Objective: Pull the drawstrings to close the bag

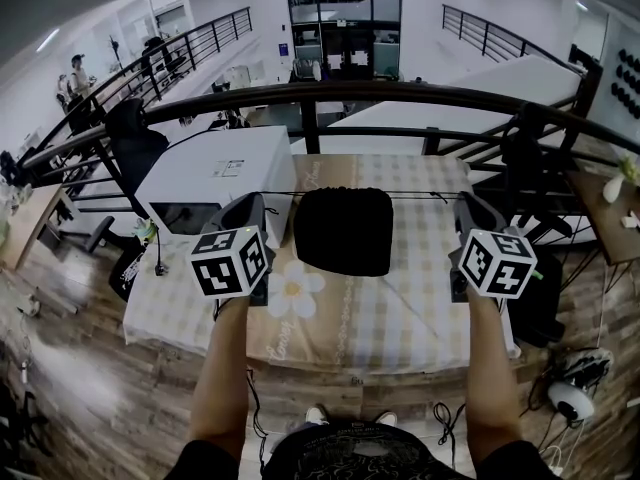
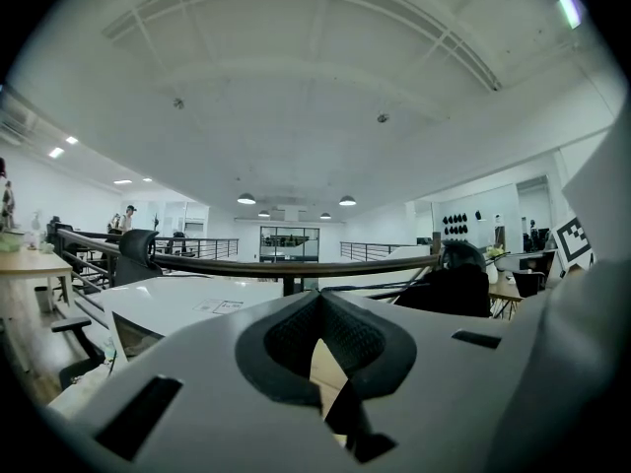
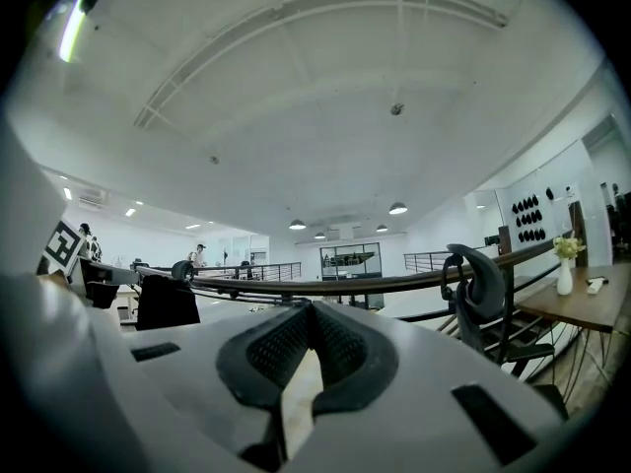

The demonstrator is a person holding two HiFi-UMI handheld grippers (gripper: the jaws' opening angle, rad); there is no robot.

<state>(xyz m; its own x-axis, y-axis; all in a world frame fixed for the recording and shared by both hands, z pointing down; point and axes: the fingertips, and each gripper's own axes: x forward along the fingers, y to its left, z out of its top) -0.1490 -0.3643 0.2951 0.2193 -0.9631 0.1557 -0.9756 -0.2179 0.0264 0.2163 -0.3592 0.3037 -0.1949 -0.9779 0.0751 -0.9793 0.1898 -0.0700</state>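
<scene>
The bag [image 1: 345,230] lies flat at the middle of the frame on the worktop [image 1: 420,308]. It sits between the two hand-held grippers and touches neither body. It is black and close to square, a little wider than deep, so its longer side runs left to right across the picture. Its mouth edge faces the top of the frame.

A thin line runs straight out from each end of that edge. The left drawstring [image 1: 280,195] reaches the tip of the left hand-held gripper [image 1: 256,203]. The right drawstring [image 1: 425,196] reaches the tip of the right hand-held gripper [image 1: 467,204]. Both lines look taut and level, in one line with the mouth edge.

In each gripper view the jaws are pressed together pad to pad, on the left [image 2: 317,302] and on the right [image 3: 310,309]. The cord is too thin to make out there. In the head view each cord ends at the closed tips.

Count: one bag, two drawstrings, two hand-held grippers, and one marker cube on each [image 1: 232,261] [image 1: 497,262].

A checked cloth [image 1: 400,268] covers the worktop. A white box [image 1: 215,173] stands at upper left of the bag, and a dark railing [image 1: 400,93] crosses behind.
</scene>
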